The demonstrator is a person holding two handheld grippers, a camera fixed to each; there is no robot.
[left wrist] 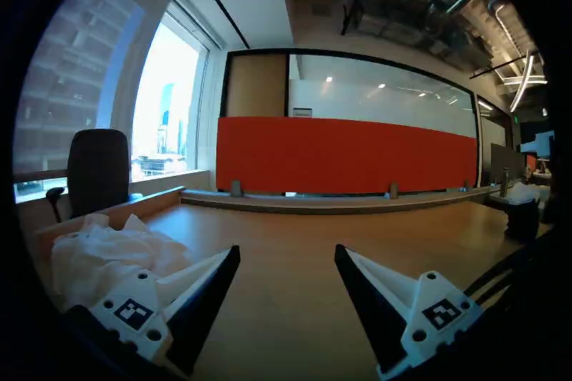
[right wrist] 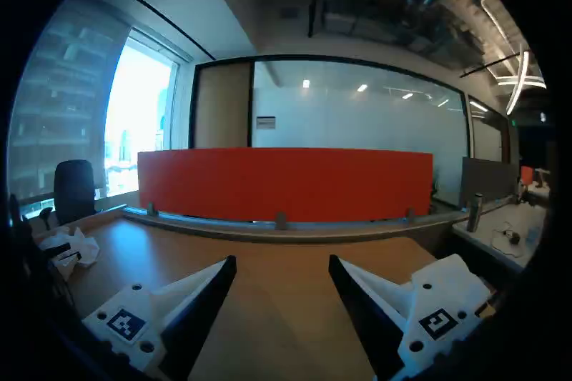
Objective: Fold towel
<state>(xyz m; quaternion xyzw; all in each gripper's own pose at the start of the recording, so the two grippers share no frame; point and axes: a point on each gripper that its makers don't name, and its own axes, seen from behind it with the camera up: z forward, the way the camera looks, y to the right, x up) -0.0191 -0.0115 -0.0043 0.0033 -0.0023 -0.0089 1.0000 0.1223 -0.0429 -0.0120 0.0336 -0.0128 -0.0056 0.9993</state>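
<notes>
A crumpled white towel (left wrist: 107,256) lies in a heap on the wooden desk (left wrist: 300,252), at the left of the left gripper view, just beyond the left finger. My left gripper (left wrist: 286,252) hovers open over bare desk, nothing between its fingers. In the right gripper view the same towel (right wrist: 68,249) is small and far off at the left edge of the desk (right wrist: 286,274). My right gripper (right wrist: 281,261) is also open and empty, low above the wood.
An orange divider panel (left wrist: 343,156) runs along the desk's far edge. A black office chair (left wrist: 96,170) stands by the window at the left. A dark object (left wrist: 522,220) sits at the desk's right end; another desk with a bottle (right wrist: 473,213) lies beyond.
</notes>
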